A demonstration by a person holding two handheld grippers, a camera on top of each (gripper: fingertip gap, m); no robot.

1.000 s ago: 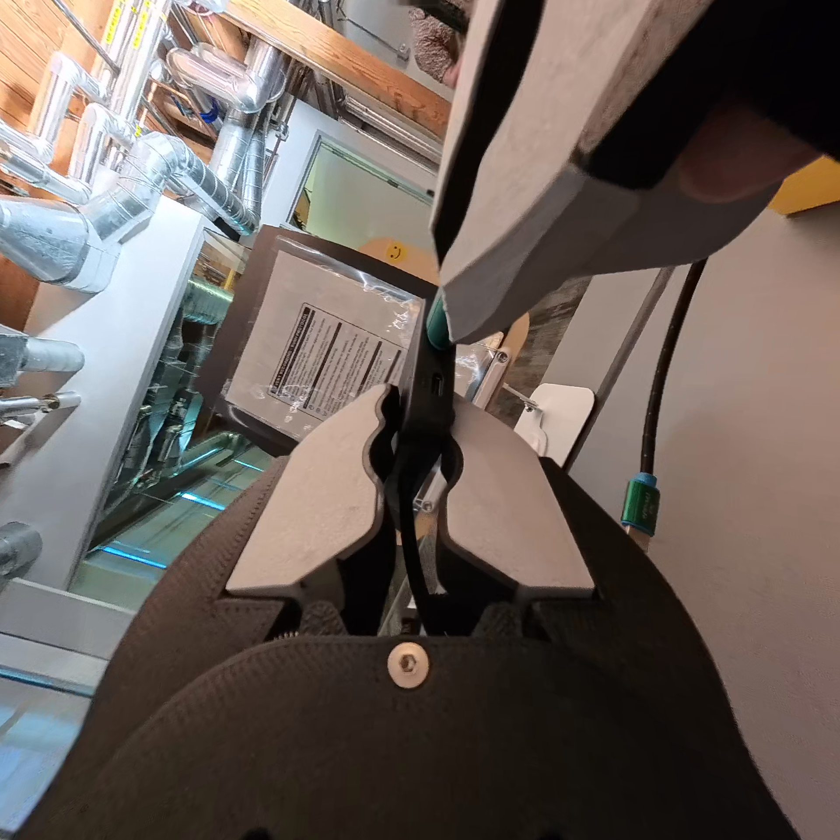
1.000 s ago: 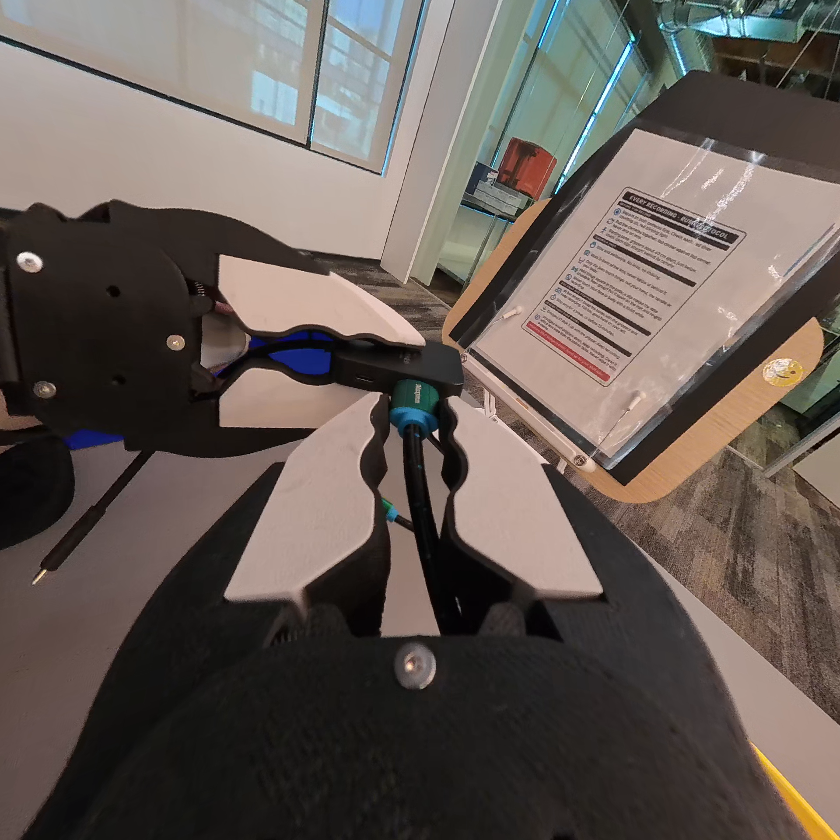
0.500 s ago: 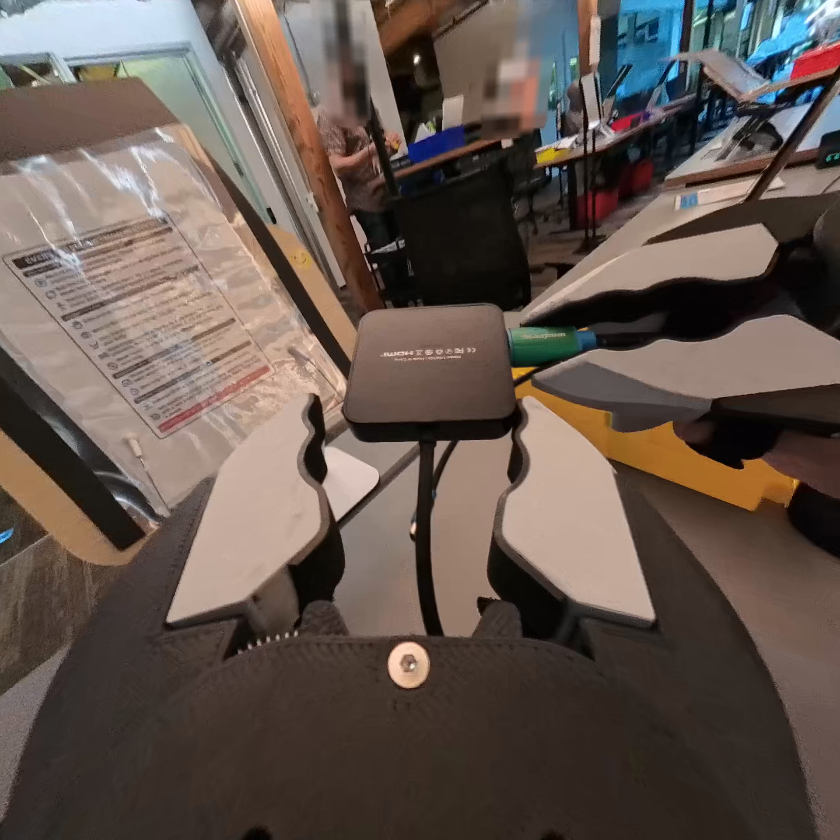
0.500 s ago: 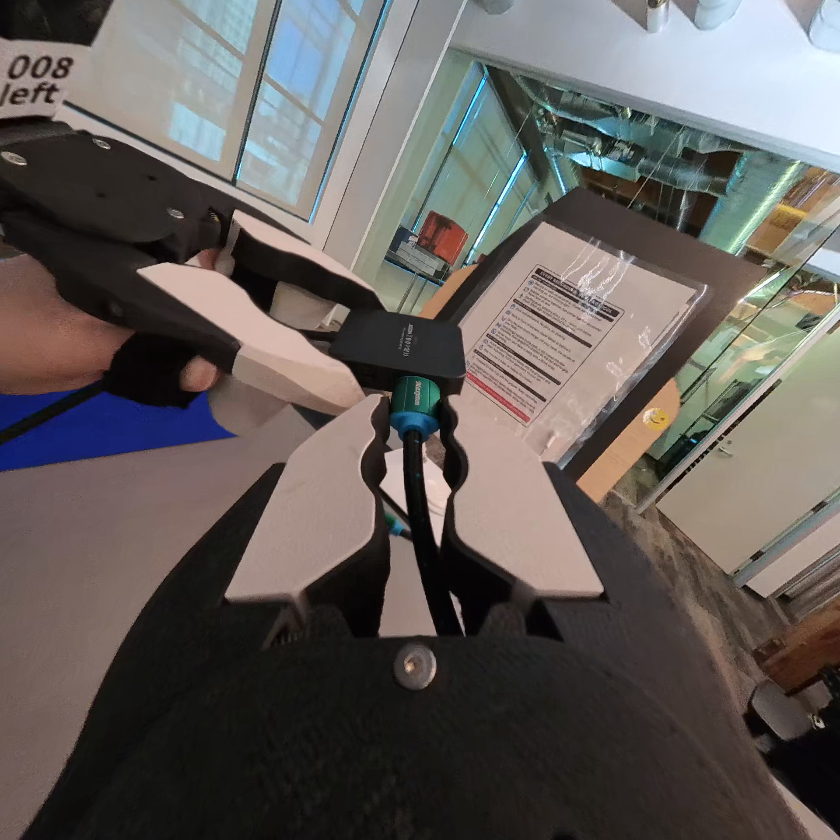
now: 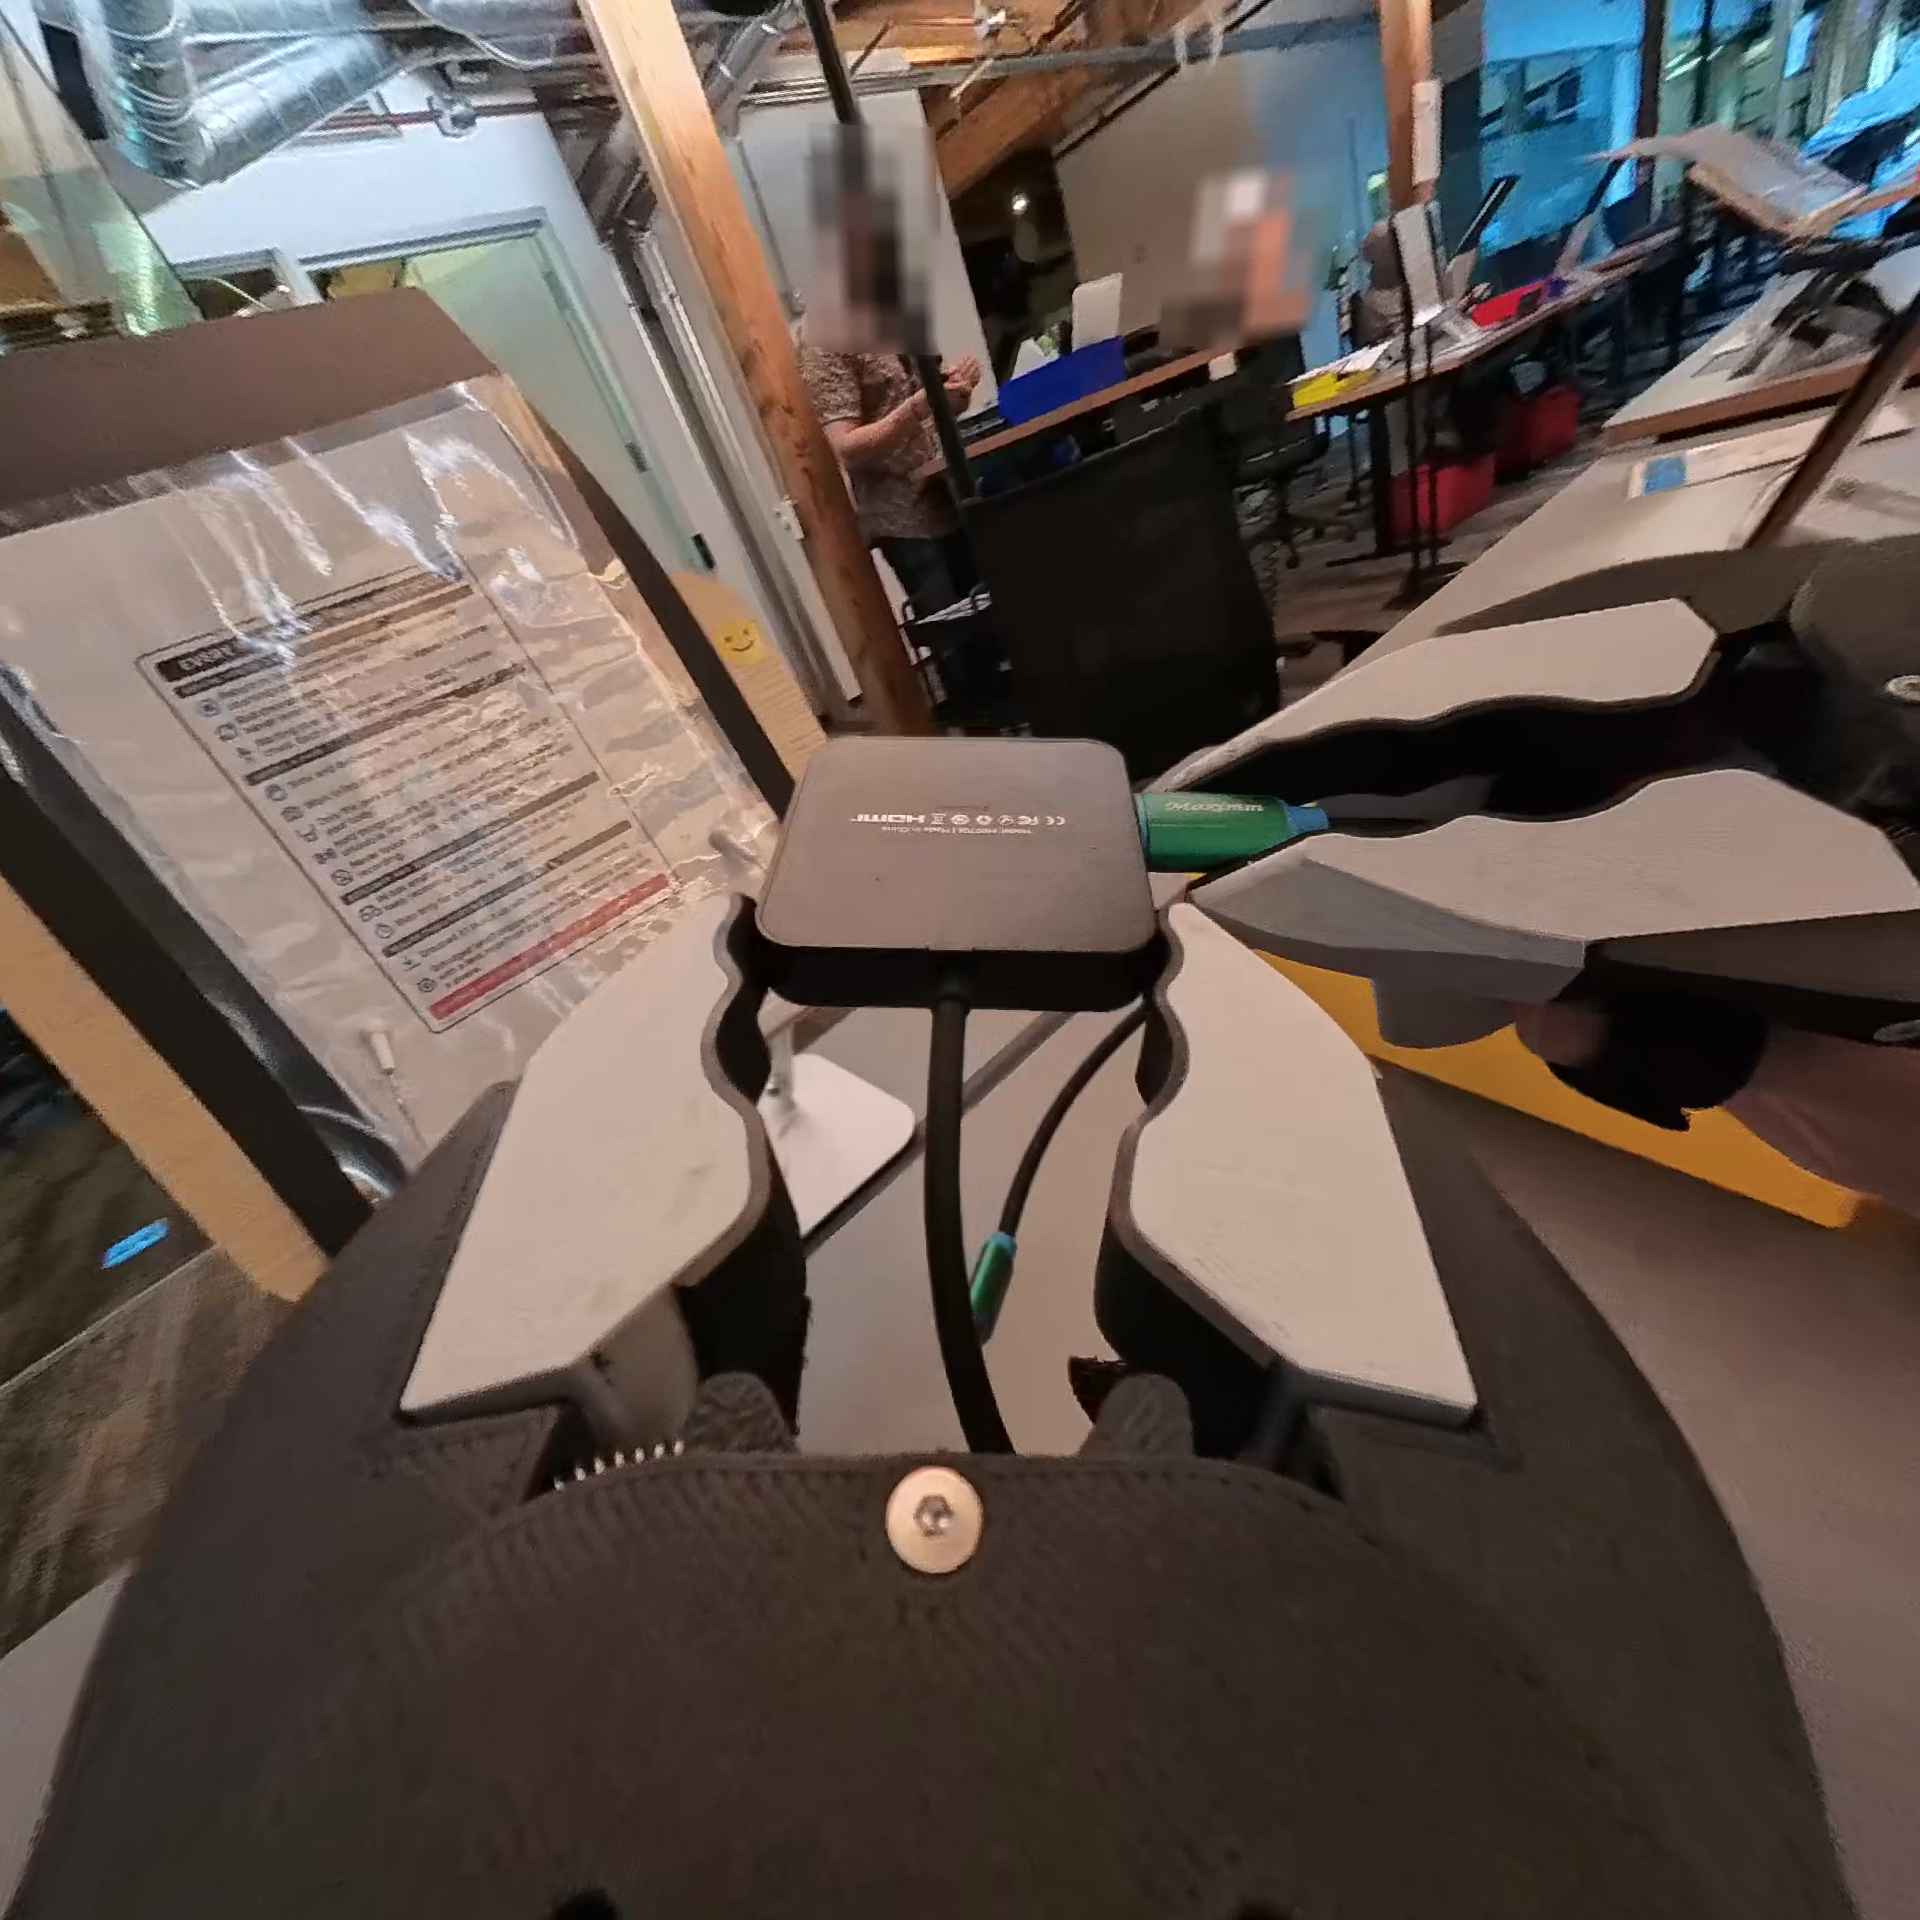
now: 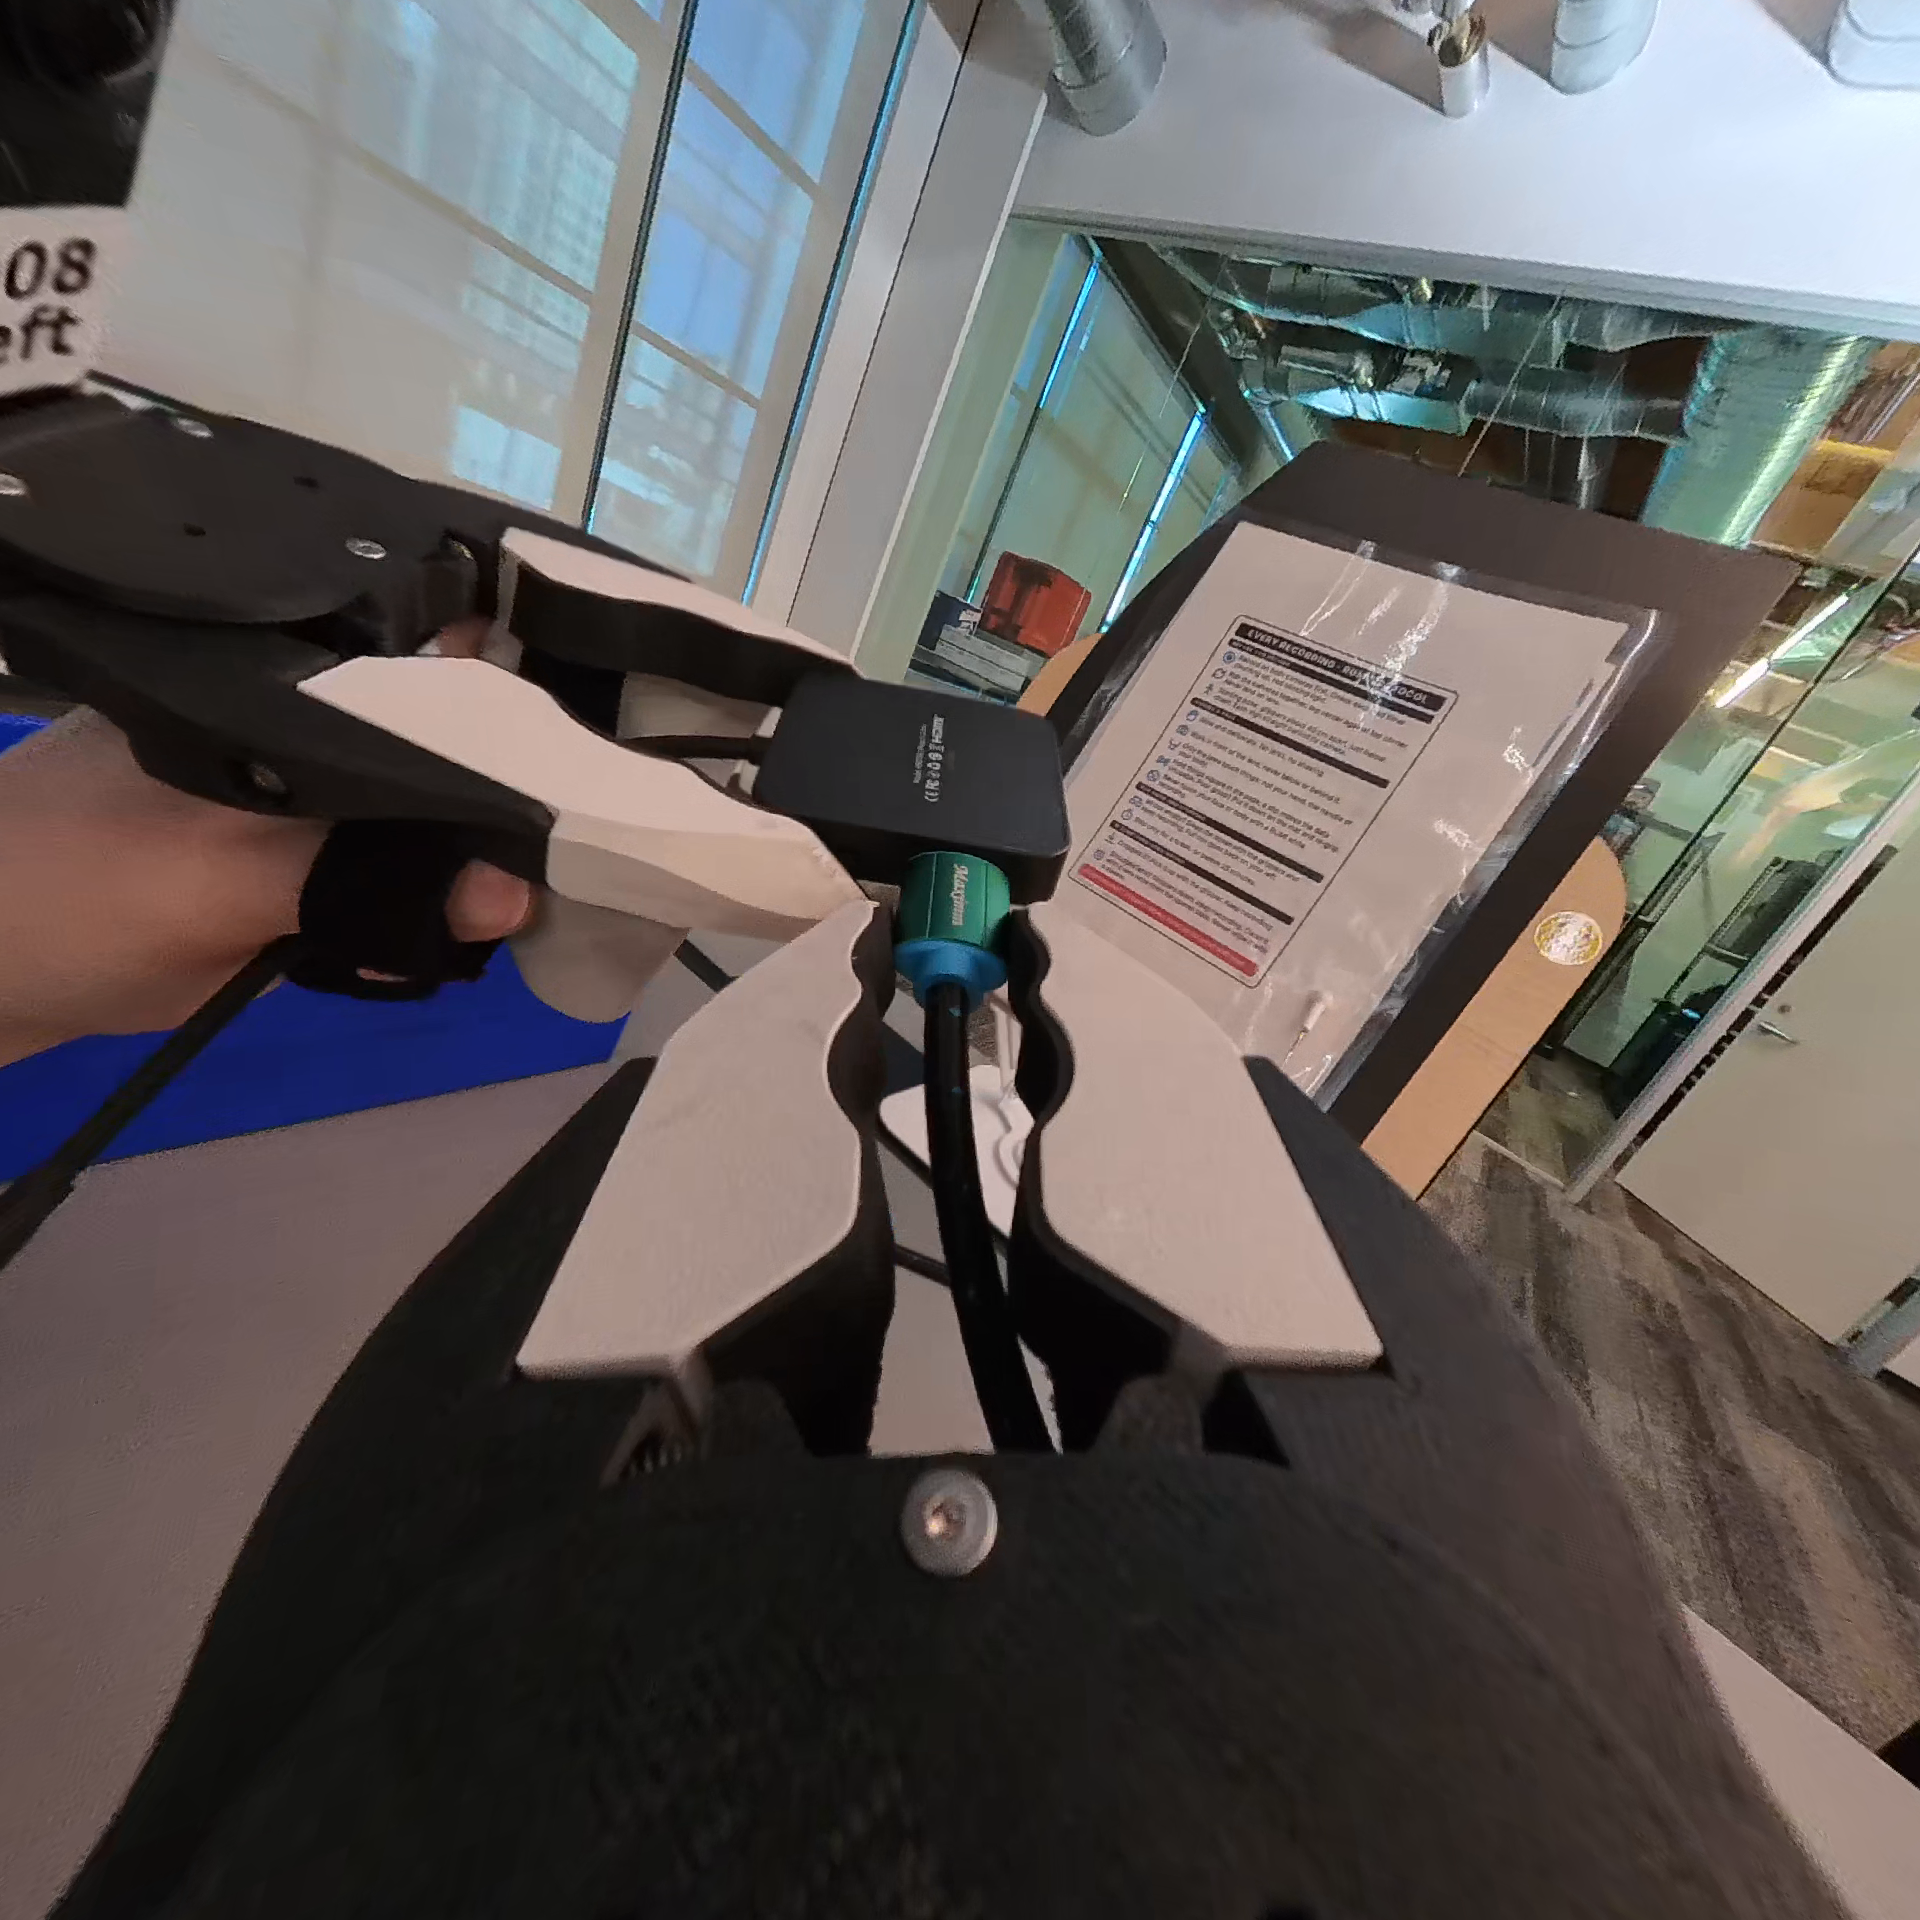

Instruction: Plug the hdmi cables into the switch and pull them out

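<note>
Left wrist view: a sleeved sheet [image 5: 395, 769] stands left, a grey table [image 5: 1621, 1351] below, desks behind. Left gripper [image 5: 951, 951], jaws clamped on the switch [image 5: 961, 847], holds it aloft. Right gripper [image 6: 940, 920] pinches the green plug [image 5: 1210, 828] seated in its right side.

A: Switch [image 5: 956, 847]: matt black plastic, smooth. Plug [image 5: 1210, 828] on its side: satin green metal.

B: Left tool [image 5: 951, 971]: pale matt fingers [image 5: 613, 1184], ribbed black printed body, bright steel screw [image 5: 933, 1519].

A: Behind the switch: paper sheet [image 5: 416, 769] under glossy, wrinkled clear film. Below it, tabletop [image 5: 1704, 1371] smooth, matt grey.
</note>
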